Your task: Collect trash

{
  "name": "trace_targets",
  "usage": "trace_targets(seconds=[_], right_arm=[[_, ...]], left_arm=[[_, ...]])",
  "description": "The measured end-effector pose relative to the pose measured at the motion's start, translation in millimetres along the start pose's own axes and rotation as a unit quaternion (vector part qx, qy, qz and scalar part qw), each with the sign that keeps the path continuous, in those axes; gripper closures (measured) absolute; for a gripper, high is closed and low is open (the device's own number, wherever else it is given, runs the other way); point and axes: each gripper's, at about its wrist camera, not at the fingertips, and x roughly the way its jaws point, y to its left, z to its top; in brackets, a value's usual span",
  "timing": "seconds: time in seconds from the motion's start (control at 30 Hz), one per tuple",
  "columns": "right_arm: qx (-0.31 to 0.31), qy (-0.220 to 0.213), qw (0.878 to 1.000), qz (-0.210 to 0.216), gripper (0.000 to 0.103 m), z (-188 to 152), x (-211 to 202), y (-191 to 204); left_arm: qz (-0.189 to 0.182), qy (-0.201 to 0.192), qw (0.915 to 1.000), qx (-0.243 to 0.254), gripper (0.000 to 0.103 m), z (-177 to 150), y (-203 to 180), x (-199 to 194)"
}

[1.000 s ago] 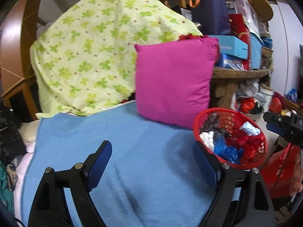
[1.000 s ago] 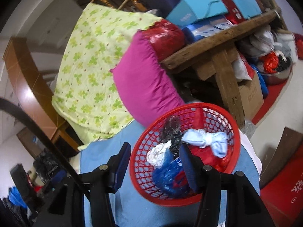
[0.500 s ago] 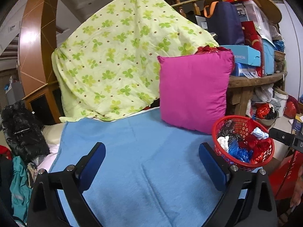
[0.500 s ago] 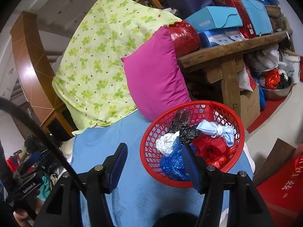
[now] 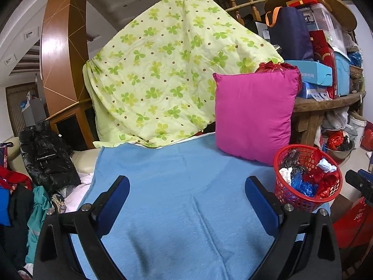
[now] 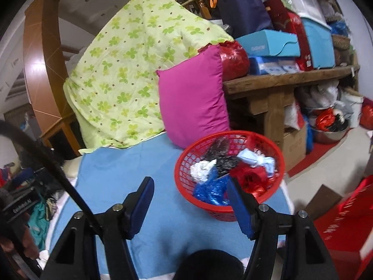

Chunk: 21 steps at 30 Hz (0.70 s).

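- up close, the left gripper (image 5: 186, 192) has its two blue-padded fingers spread wide apart with nothing between them, poised over the light blue fleece blanket (image 5: 177, 186).
- likewise the right gripper (image 6: 190, 198) is spread wide and holds nothing; its right-hand blue pad (image 6: 240, 207) overlaps the near rim of the round red plastic mesh basket (image 6: 186, 163) in that view, though whether they touch cannot be told.
- that basket stands on the blanket near its right edge, and in the left wrist view it sits just right of the left gripper's right finger.
- the crumpled trash (image 6: 229, 170) lies piled inside the basket: a white wad, a pale blue wad, shiny blue, red and black plastic bits.
- just behind the basket, a square magenta cushion (image 5: 254, 114) stands upright on the blanket.
- beside the cushion, a pale green quilt with clover print (image 5: 167, 74) hangs draped over something tall, its lower edge reaching the blanket's far end.
- to the right, a rough wooden table (image 6: 284, 79) carries stacked boxes and bags.
- off the blanket's left side lies a heap of clothes with a shiny black jacket (image 5: 46, 158).
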Motion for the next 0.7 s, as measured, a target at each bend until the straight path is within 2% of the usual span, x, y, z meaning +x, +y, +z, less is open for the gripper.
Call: trace_targets(seconds=[0.2, 0.47, 0.7], right_arm=[[-0.018, -0.007, 1.000, -0.016, 0.035, 1, -24, 1], [-0.027, -0.001, 0.999, -0.039, 0.035, -4, -38, 2], [-0.026, -0.004, 0.999, -0.036, 0.034, -4, -42, 2]], left_arm=[[0.003, -0.005, 1.0000, -0.001, 0.003, 6, -4, -14], [-0.012, -0.004, 0.9999, 0.011, 0.003, 8, -17, -25], [-0.012, -0.003, 0.9999, 0.011, 0.003, 8, -21, -30]])
